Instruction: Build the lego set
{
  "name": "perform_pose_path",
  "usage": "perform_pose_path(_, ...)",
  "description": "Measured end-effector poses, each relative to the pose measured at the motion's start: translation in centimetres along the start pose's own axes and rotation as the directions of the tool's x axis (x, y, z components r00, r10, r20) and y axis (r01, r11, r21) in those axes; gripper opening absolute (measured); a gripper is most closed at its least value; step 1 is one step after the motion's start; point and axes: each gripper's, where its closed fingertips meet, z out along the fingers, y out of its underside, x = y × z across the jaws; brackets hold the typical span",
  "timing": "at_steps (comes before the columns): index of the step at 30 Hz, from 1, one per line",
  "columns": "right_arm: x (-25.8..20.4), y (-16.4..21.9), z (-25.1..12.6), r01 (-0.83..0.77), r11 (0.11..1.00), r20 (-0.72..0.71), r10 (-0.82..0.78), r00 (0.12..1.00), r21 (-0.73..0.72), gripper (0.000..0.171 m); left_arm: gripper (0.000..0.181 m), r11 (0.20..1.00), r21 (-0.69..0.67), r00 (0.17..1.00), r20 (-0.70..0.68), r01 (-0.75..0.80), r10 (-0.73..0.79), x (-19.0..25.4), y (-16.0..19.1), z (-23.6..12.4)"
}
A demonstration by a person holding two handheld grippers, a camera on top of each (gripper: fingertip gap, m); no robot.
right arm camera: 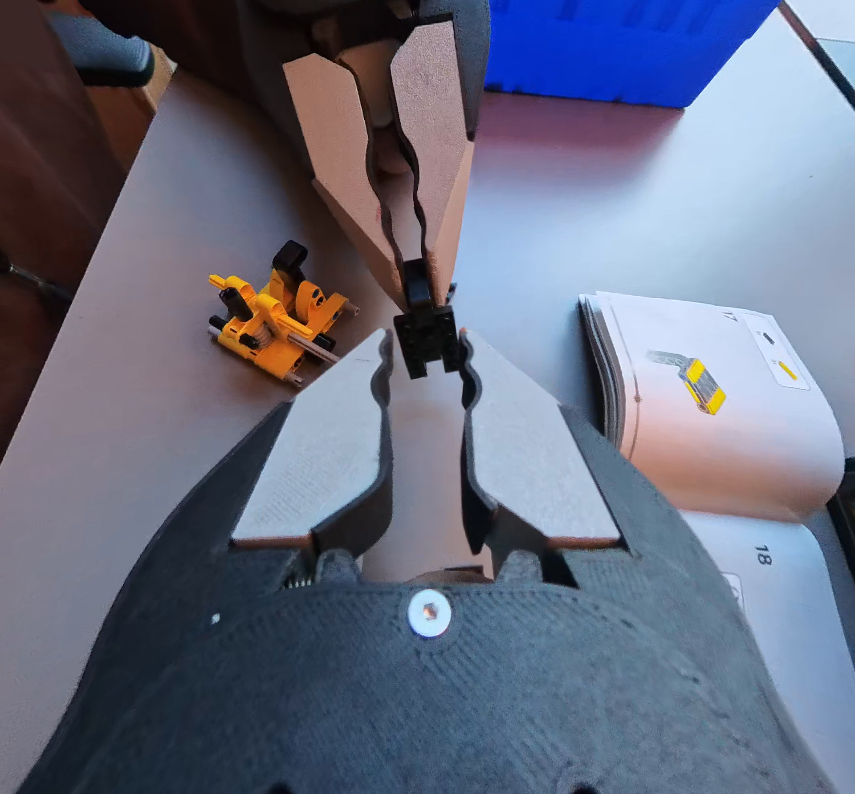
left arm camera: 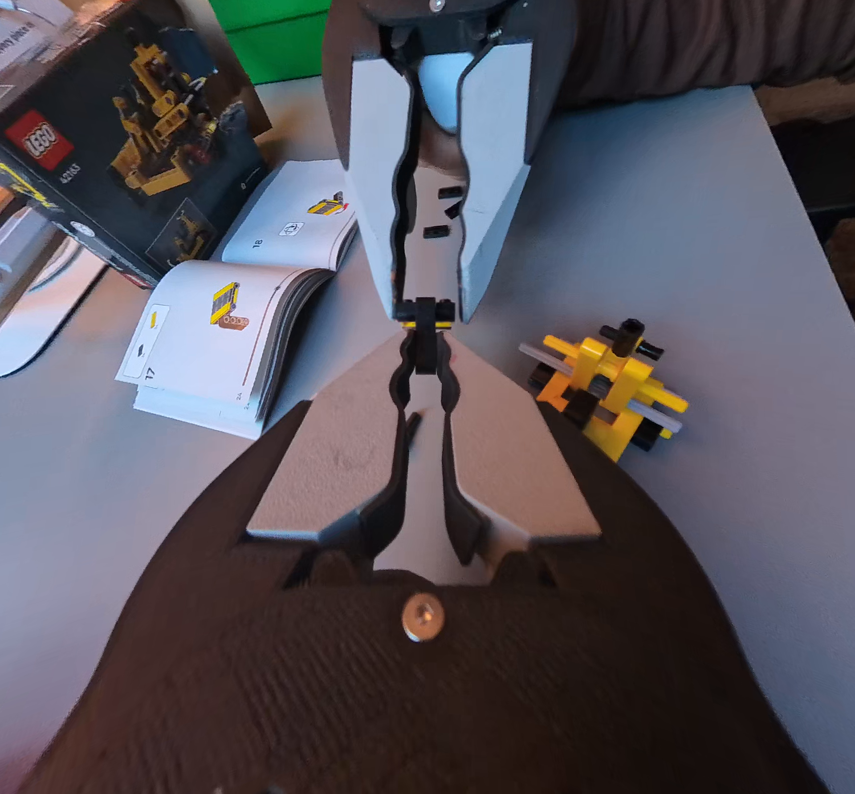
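Observation:
Both grippers meet tip to tip above the grey table (left arm camera: 647,217). My left gripper (left arm camera: 424,347) is shut on a small black curved piece (left arm camera: 424,355). My right gripper (right arm camera: 425,351) is shut on a black plate with a thin yellow layer (right arm camera: 423,339). The curved piece (right arm camera: 417,284) touches the plate's middle (left arm camera: 425,311). In the left wrist view the right gripper (left arm camera: 428,309) comes down from the top. In the right wrist view the left gripper (right arm camera: 421,295) does the same. A yellow and black sub-assembly with grey axles (left arm camera: 606,383) lies on the table beside them (right arm camera: 273,323).
An open instruction booklet (left arm camera: 208,337) (right arm camera: 717,402) lies to one side, with the set's box (left arm camera: 115,124) behind it. Loose black pieces (left arm camera: 437,231) and a black pin (left arm camera: 412,425) lie on the table. A green bin (left arm camera: 268,9) and a blue bin (right arm camera: 624,18) stand at the table's ends. Both grippers' tips are close together, under 4 cm apart.

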Motion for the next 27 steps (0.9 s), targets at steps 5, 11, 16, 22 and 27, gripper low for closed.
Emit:
perform_pose_path(5, -0.1, -0.1, -0.4, -0.020, 1.000, 0.028, 0.020, 0.999, 0.019, 0.022, 0.006, 1.000, 0.013, 1.000, 0.001, -0.006, 0.006, 0.2, -0.3, 0.0)
perform_pose_path(11, 1.5, 0.6, -1.8, -0.054, 0.998, -0.031, 0.055, 0.998, 0.017, 0.022, 0.018, 0.989, -0.150, 1.000, 0.012, -0.005, 0.007, -0.9, 2.8, -0.4)
perform_pose_path(16, 2.1, 2.0, -1.8, -0.072, 0.997, -0.050, 0.071, 0.996, -0.031, 0.022, 0.002, 0.966, -0.257, 0.999, 0.008, -0.031, 0.034, -0.9, 4.9, -0.2)
perform_pose_path(22, 2.0, 3.7, -0.5, -0.046, 0.989, -0.070, 0.037, 0.997, -0.139, 0.022, 0.001, 0.939, -0.342, 0.982, 0.187, 0.038, 0.028, -4.0, 6.3, -1.2)
perform_pose_path(27, 1.8, 3.6, 0.0, -0.047, 0.988, -0.067, 0.038, 0.997, -0.145, 0.022, 0.001, 0.883, -0.415, 0.912, 0.408, 0.219, -0.034, -7.3, 8.3, -3.2)
